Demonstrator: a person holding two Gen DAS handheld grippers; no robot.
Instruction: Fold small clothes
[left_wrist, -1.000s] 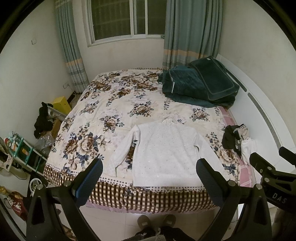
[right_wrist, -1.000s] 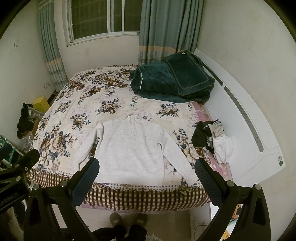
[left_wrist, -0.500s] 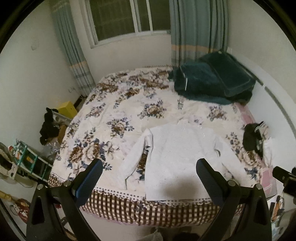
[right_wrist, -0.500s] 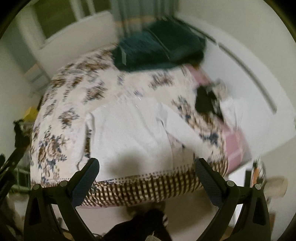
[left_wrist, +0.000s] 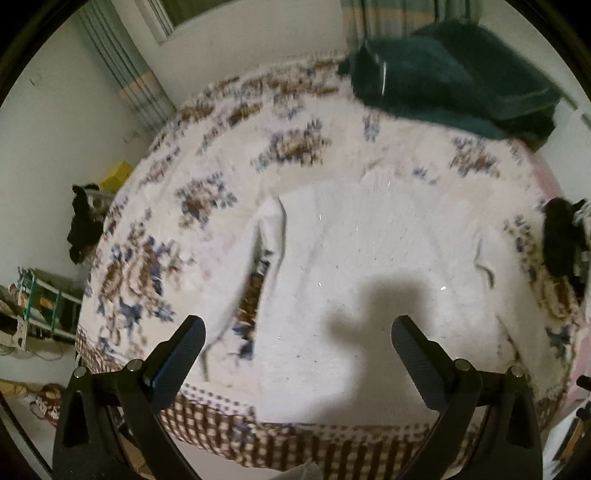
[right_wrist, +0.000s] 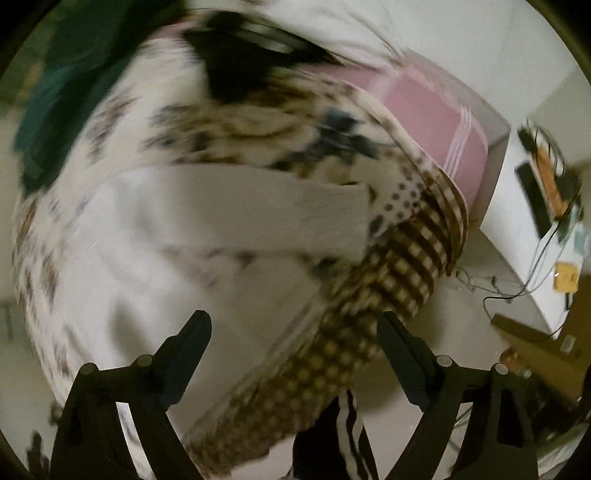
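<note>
Reaching for a first fold: white sweater lies flat near the bed's front edge, sleeves out at nine and three o'clock. Left gripper spread wide, empty, above the hem. Right gripper closing, nothing between its jaws, over the right sleeve. Next, probably: pinch each sleeve, fold inward.

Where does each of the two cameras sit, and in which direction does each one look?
Left wrist view: sits on the left gripper, looks steeply down at the white sweater on the bed; its two open fingers show.
Right wrist view: sits on the right gripper, looks about straight down at the bed's corner and the floor; its fingers, closing on nothing, show, and a dark trouser leg.
Both share the sweater, bed and green blanket.
</note>
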